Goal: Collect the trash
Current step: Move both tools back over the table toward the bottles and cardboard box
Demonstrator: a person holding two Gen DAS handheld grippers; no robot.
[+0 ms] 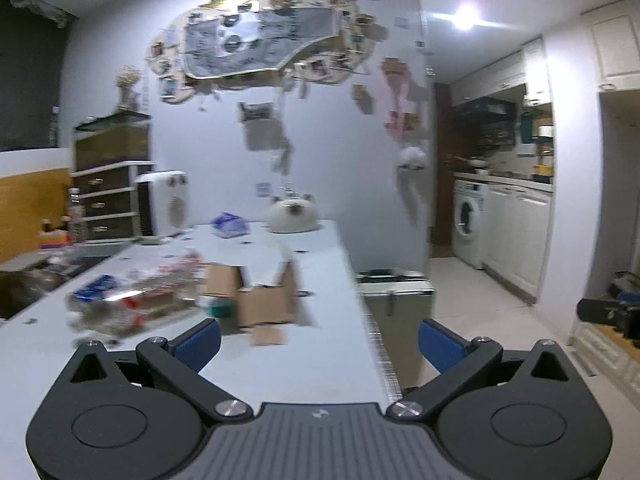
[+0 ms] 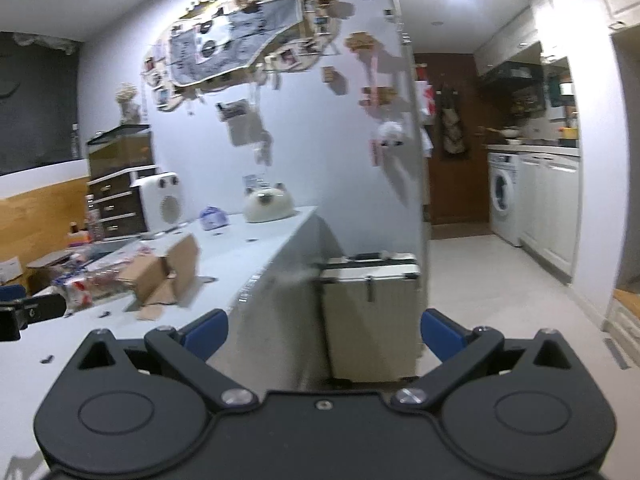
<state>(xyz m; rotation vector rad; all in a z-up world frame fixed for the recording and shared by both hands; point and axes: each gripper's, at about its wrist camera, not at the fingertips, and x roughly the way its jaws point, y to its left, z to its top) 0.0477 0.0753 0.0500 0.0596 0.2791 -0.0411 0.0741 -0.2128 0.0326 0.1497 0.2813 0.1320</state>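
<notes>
A pile of crumpled clear plastic wrappers (image 1: 132,300) with red and blue print lies on the white table (image 1: 312,356), left of an open cardboard box (image 1: 260,296). A green lid or cup (image 1: 220,309) sits beside the box, and a cardboard scrap (image 1: 269,335) lies in front of it. My left gripper (image 1: 320,346) is open above the table's near part, holding nothing. My right gripper (image 2: 325,334) is open over the table's right edge, holding nothing. The box (image 2: 164,276) and wrappers (image 2: 80,284) show at the left in the right wrist view. The left gripper's tip (image 2: 24,312) pokes in at the far left.
A blue-white bag (image 1: 230,224) and a cat-shaped white object (image 1: 294,214) sit at the table's far end. A silver case (image 1: 396,312) stands on the floor right of the table (image 2: 372,316). Drawers and a white heater (image 1: 164,204) stand at the left. A kitchen with a washing machine (image 1: 468,216) opens at the right.
</notes>
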